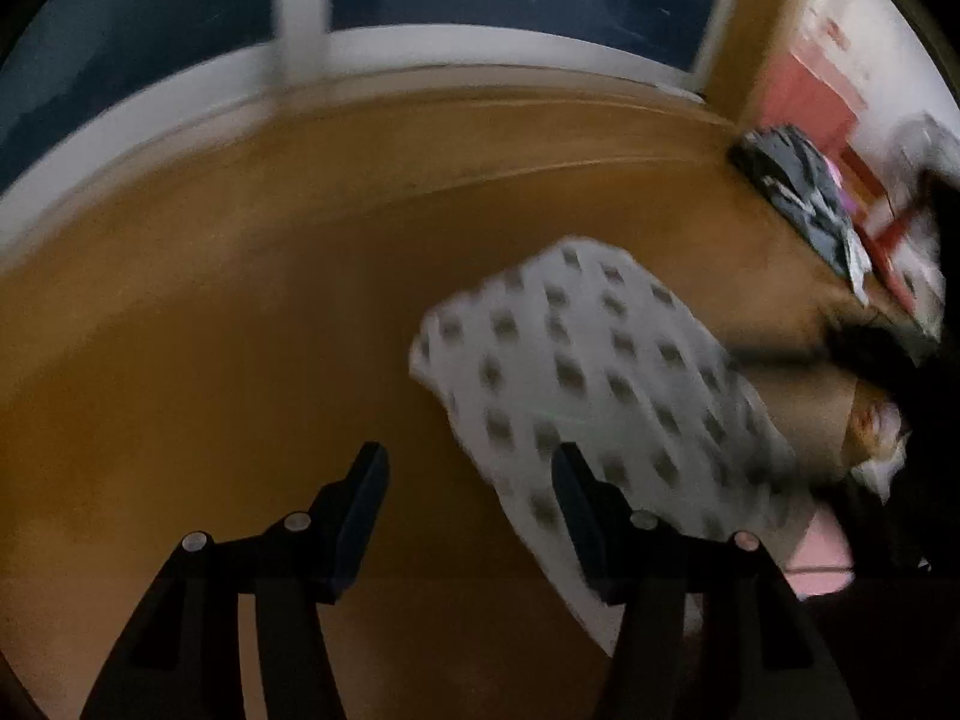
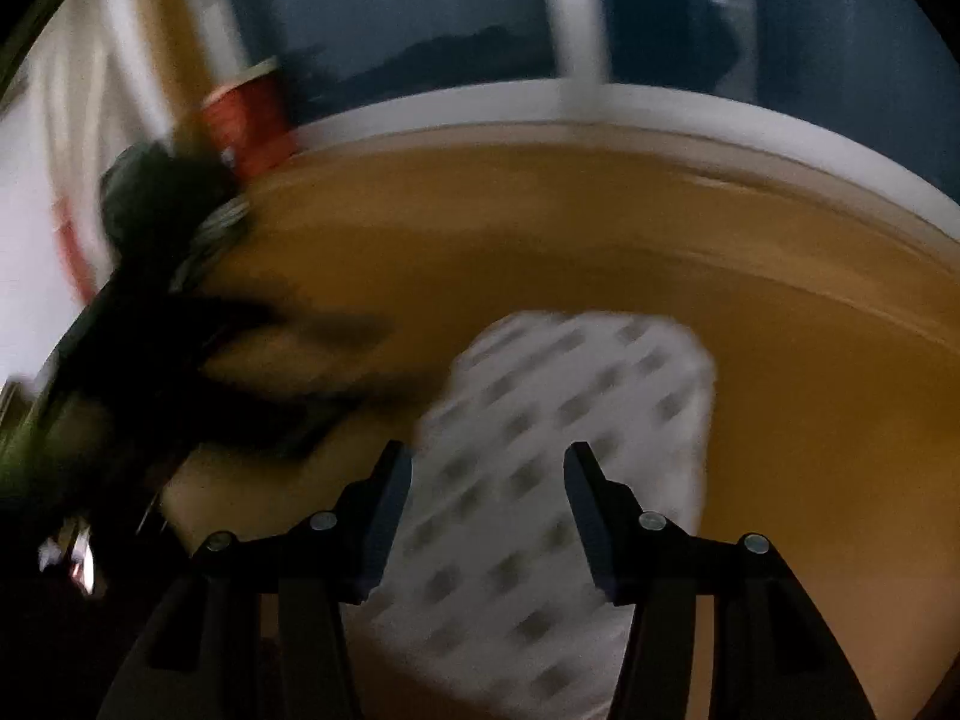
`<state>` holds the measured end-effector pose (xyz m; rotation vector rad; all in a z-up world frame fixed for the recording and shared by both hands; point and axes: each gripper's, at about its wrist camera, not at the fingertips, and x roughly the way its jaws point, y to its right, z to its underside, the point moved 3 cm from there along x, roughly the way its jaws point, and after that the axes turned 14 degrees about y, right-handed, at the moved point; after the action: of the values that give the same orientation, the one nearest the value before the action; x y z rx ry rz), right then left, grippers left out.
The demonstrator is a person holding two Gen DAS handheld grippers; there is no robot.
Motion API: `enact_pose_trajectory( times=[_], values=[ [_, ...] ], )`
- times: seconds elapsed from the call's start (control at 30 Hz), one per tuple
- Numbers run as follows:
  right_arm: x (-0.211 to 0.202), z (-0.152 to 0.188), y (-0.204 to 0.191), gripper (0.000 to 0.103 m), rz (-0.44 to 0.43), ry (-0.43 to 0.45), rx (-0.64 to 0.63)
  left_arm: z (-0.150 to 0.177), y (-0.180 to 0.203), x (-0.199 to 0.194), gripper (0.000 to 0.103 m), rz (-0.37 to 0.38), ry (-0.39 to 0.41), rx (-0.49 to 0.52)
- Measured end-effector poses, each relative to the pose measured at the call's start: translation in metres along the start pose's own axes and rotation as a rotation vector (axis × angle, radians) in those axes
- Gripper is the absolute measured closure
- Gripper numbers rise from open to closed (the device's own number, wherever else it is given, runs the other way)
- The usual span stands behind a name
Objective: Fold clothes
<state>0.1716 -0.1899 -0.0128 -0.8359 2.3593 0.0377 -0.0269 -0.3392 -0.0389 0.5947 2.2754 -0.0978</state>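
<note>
Your table (image 1: 210, 330) fills most of both views, a bare ochre-brown surface running back to a white window frame (image 1: 300, 48) with dark panes behind it.

The cloth (image 1: 576, 372), white with small dark squares, lies flat on the table as a folded oblong. Everything else sits around it. In the left wrist view it lies to the right of centre; in the right wrist view it (image 2: 540, 480) runs from the middle down to the lower edge.

A dark, patterned heap (image 1: 804, 192) sits well beyond the cloth, at the table's far right corner in the left view. The red cup (image 2: 246, 120) stands by the window frame, well apart from the cloth, up-left of it in the right view. Both are blurred.

Your left hand-held gripper (image 1: 471, 516) is spread wide and holds nothing; its right finger overlaps the cloth's near-left edge in the view, and you cannot tell whether it touches.

Your right hand-held gripper (image 2: 489, 516) is likewise wide and empty, with the cloth showing between its fingers.
</note>
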Motion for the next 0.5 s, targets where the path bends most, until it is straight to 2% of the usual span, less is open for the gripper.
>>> enact_pose_trajectory(
  times=[0.07,0.13,0.23,0.3,0.37,0.5],
  values=[
    [-0.002,0.012,-0.025,0.050,-0.028,-0.015,-0.068,-0.025,0.000,0.024,0.049,0.050,-0.040,0.078],
    [0.006,0.021,-0.047,0.050,-0.023,-0.039,-0.149,-0.036,0.009,0.052,0.049,0.104,-0.093,0.144],
    [0.022,0.033,-0.069,0.050,-0.011,-0.075,-0.260,-0.048,0.021,0.074,0.047,0.136,-0.106,0.205],
    [0.041,0.039,-0.073,0.057,0.060,-0.109,-0.309,-0.048,0.023,0.078,0.047,0.128,-0.109,0.216],
    [0.051,0.045,-0.065,0.069,0.167,-0.131,-0.332,-0.050,0.022,0.083,0.045,0.112,-0.112,0.226],
    [0.045,0.042,-0.053,0.067,0.233,-0.095,-0.306,-0.050,0.015,0.081,0.044,0.117,-0.128,0.197]
  ],
)
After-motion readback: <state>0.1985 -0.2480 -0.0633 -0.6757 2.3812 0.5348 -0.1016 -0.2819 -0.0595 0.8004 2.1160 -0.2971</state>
